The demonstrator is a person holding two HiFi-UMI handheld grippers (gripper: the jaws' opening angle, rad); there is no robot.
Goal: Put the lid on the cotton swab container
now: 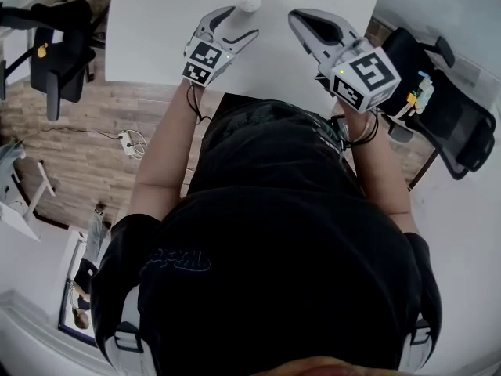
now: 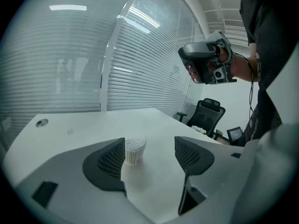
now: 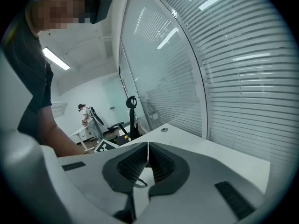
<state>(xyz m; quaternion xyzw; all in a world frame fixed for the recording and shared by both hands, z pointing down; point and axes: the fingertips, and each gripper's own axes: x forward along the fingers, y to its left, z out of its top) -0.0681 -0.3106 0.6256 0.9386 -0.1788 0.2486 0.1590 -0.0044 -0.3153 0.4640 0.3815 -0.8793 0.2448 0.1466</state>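
Where the white table (image 1: 156,22) meets the person's body, both forearms reach forward over its near edge, each hand carrying a gripper with its marker cube toward the camera. The cotton swab container (image 1: 249,5) stands upright on the table near the far edge in the head view. It is a small clear cup with no lid on it, packed with swabs standing on end, their white tips forming a rounded crown at its mouth. In the left gripper view the container (image 2: 134,149) sits on the tabletop (image 2: 84,125) in the gap between the jaws, close against the jaw on that view's left, which covers part of its side; whether it touches that jaw cannot be told. The left gripper (image 2: 149,148) is tilted downward toward the table with its jaws spread wide, and neither pad presses on anything. In the head view the left gripper (image 1: 244,20) has its tips at either side of the container. The right gripper (image 1: 296,16) is held beside it, well apart from the container, and is angled slightly downward. In its own view the right gripper (image 3: 147,146) has its ribbed pads closed flat together along a thin seam, and nothing can be made out between them. From the left gripper view the right gripper (image 2: 205,62) hangs high above the table, with the hand (image 2: 233,66) wrapped round its handle.
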